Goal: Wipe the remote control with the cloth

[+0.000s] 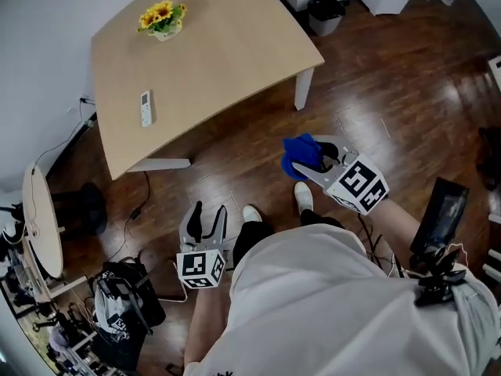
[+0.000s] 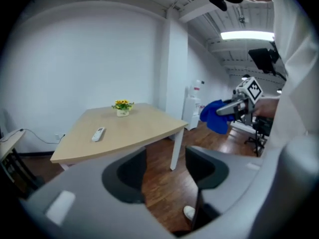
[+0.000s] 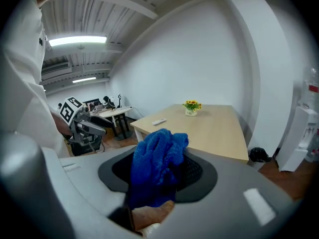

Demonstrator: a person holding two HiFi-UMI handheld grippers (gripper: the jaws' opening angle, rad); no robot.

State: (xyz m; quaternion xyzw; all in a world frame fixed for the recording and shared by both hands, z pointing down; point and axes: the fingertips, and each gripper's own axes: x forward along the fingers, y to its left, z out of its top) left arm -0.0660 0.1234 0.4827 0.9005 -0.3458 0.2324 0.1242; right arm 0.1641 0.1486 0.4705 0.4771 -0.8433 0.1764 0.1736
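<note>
A white remote control (image 1: 145, 108) lies on the wooden table (image 1: 227, 45), near its left edge; it also shows as the remote control (image 2: 98, 134) in the left gripper view and the remote control (image 3: 159, 121) in the right gripper view. A blue cloth (image 1: 303, 153) hangs bunched in my right gripper (image 1: 313, 163), which is shut on it well off the table, above the floor. The blue cloth (image 3: 158, 163) fills the gap between its jaws. My left gripper (image 1: 205, 222) stands open and empty, low near the person's feet.
A small pot of yellow flowers (image 1: 163, 19) stands at the table's far left corner. A black bin (image 1: 325, 10) sits beyond the table. A round side table (image 1: 41, 222), bags and cables crowd the left. Dark wooden floor (image 1: 376, 92) lies between me and the table.
</note>
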